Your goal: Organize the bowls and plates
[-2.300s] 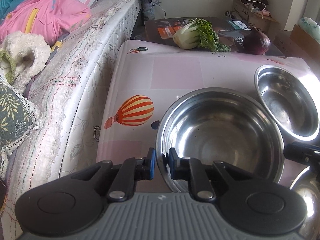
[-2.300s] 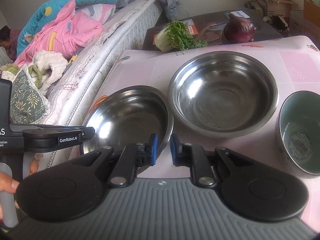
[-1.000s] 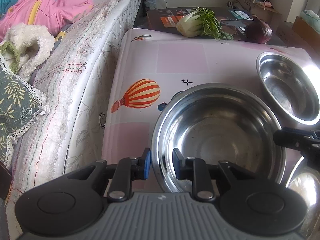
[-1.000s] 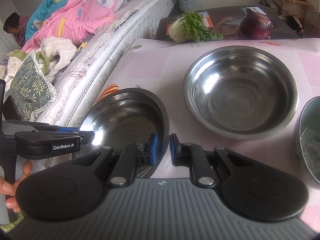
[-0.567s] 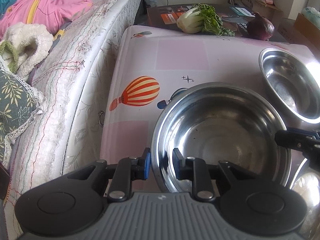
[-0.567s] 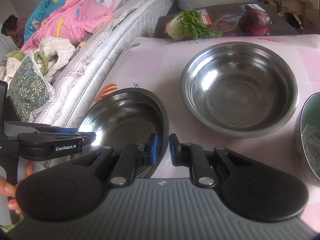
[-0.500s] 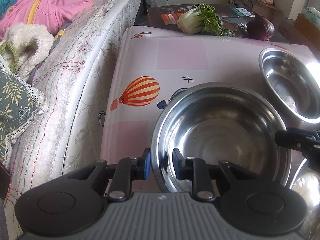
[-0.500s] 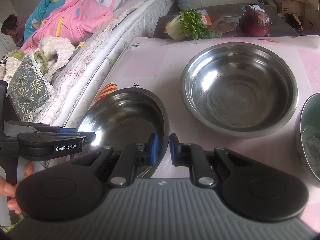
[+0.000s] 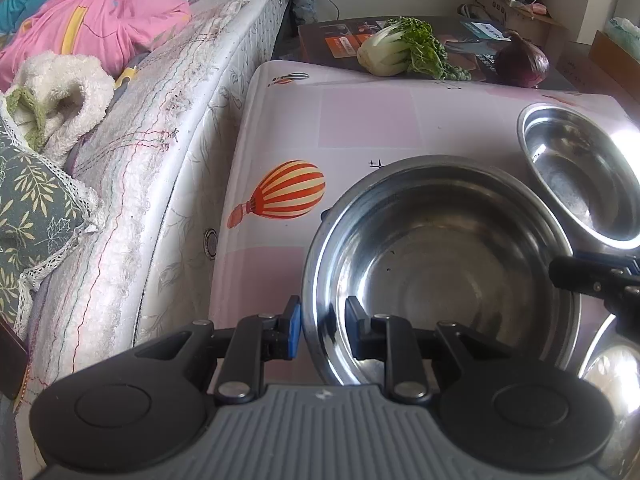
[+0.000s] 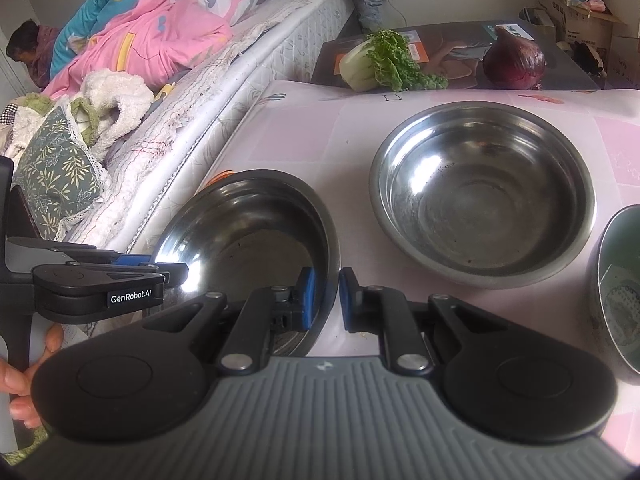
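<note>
Between both tongs sits the near steel bowl — left tongs grasp its left rim, right tongs its right rim; the second steel bowl lies just beyond on the surface.

Both wrist views: close, downward; share steel bowl.

The near bowl is polished steel, mirror-bright, and the second steel bowl looks duller, faintly scuffed and spotted inside. The tabletop wears a smooth pink printed covering with a soft sheen. Both grippers have matt black plastic arms, ribbed grey bodies and blue pads. The mattress edge is quilted cloth with frayed threads.
</note>
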{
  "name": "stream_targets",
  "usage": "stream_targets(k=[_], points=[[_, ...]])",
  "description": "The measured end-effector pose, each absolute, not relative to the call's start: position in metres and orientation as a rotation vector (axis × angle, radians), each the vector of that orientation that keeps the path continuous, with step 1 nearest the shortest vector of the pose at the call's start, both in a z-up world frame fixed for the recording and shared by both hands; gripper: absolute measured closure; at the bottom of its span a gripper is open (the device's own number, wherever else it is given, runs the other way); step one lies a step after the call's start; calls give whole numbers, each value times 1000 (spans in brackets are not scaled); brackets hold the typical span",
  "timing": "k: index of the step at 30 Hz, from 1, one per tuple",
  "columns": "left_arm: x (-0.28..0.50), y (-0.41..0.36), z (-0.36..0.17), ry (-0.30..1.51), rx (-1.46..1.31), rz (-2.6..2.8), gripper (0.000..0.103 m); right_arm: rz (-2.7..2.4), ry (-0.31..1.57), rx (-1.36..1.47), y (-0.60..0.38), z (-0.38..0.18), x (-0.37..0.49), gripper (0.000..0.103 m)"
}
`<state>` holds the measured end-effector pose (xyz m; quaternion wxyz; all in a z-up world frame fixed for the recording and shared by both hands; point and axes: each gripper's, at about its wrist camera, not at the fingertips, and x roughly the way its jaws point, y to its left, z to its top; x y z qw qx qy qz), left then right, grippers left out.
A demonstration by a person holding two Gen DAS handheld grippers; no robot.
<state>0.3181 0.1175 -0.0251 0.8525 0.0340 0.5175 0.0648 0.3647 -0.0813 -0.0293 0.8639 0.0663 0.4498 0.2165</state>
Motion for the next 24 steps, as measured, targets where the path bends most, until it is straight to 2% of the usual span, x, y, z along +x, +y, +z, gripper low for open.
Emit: stream_targets(k=[24], points=[[309, 125, -32, 1148, 31, 90, 77, 472, 991, 174, -85, -38, 365, 89]])
